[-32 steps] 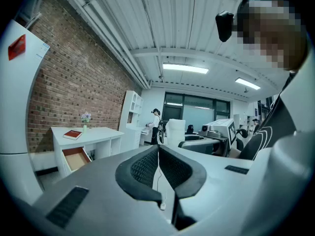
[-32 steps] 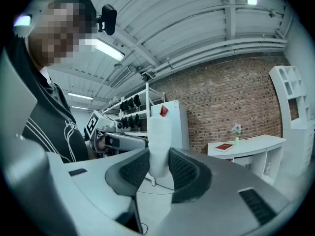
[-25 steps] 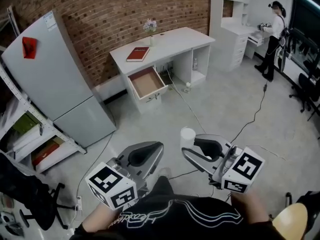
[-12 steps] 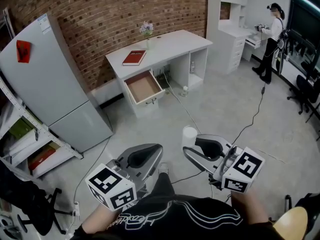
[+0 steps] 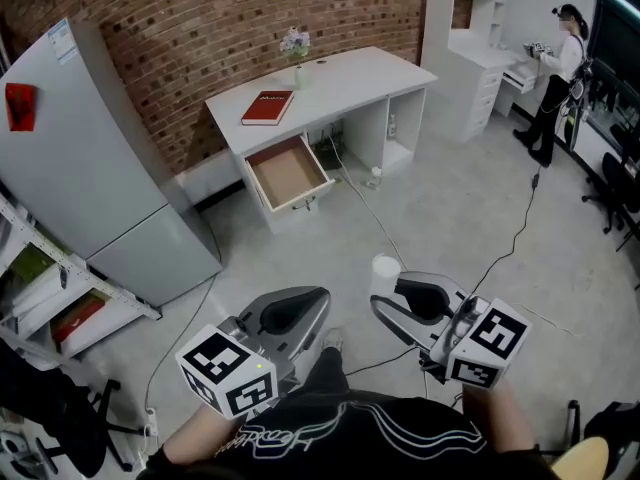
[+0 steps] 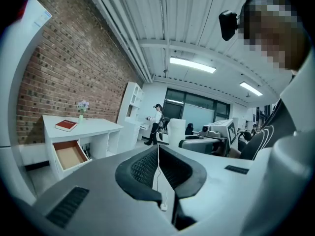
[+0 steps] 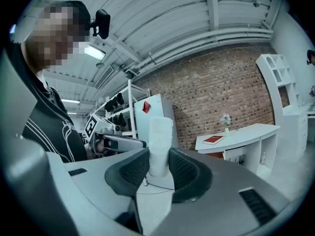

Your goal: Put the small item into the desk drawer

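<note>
A small white cylinder [image 5: 385,268] [image 7: 159,145] stands upright between the jaws of my right gripper [image 5: 392,293] [image 7: 158,168], which is shut on it; both ribbed pads press its sides. My left gripper [image 5: 296,313] [image 6: 157,168] is shut with nothing in it, held low beside the right one. Across the floor stands a white desk [image 5: 355,73] [image 7: 246,134] against the brick wall. Its drawer [image 5: 287,172] [image 6: 69,154] is pulled open and shows a bare brown bottom. A red book [image 5: 267,106] and a small vase of flowers [image 5: 295,46] sit on the desk top.
A grey fridge [image 5: 90,158] stands left of the desk, with metal shelving [image 5: 50,288] nearer me. Cables [image 5: 510,238] trail over the grey floor. A person [image 5: 560,78] stands at white cabinets [image 5: 480,58] far right. An office chair base [image 5: 80,428] is at lower left.
The view has shifted slightly and the desk now sits a little nearer and more to the left. Both grippers hold the same pose, the white cylinder still gripped.
</note>
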Available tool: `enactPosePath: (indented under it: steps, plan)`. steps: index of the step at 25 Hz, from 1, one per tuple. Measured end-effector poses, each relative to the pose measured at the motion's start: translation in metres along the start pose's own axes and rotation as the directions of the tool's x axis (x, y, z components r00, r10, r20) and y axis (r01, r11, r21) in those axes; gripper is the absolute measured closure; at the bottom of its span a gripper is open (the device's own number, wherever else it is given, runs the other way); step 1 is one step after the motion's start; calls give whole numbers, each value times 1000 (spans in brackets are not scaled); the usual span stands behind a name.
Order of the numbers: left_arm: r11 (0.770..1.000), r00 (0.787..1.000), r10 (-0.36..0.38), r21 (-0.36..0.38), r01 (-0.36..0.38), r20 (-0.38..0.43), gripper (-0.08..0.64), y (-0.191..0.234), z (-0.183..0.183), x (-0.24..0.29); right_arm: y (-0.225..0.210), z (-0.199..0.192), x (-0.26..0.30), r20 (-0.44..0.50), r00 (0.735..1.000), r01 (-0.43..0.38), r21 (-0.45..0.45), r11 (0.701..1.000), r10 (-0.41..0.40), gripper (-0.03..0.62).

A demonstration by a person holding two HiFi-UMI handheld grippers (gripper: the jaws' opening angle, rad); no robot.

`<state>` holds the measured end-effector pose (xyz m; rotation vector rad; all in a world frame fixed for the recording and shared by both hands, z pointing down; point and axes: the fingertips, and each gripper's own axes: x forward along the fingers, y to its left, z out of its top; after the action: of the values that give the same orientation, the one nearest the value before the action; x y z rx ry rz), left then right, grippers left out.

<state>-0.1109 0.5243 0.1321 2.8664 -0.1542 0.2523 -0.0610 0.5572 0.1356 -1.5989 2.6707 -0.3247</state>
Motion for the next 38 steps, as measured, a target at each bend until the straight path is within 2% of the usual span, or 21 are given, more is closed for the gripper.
enactPosePath:
  steps: [9, 18, 21, 26, 31, 38]
  plan:
    - [999, 997, -1, -45, -3, -81, 534, 152, 32, 87, -133, 15, 110, -24, 1000, 2, 86, 996, 0, 456]
    - [993, 996, 33, -108, -43, -87, 534, 312, 64, 162, -256, 32, 232, -101, 994, -25, 150, 988, 41, 456]
    - [990, 995, 48, -128, -59, -81, 534, 351, 68, 175, -285, 33, 265, -118, 992, -23, 112, 993, 36, 456]
    - [983, 994, 79, -158, -91, -81, 534, 397, 62, 185, -316, 25, 300, -133, 991, -7, 108, 994, 21, 456]
    - [978, 990, 109, -169, -122, -84, 534, 420, 61, 188, -333, 27, 316, -144, 989, 2, 113, 994, 14, 456]
    - [963, 982, 167, -199, -181, -87, 534, 451, 51, 197, -358, 16, 341, -187, 981, -27, 101, 995, 46, 456]
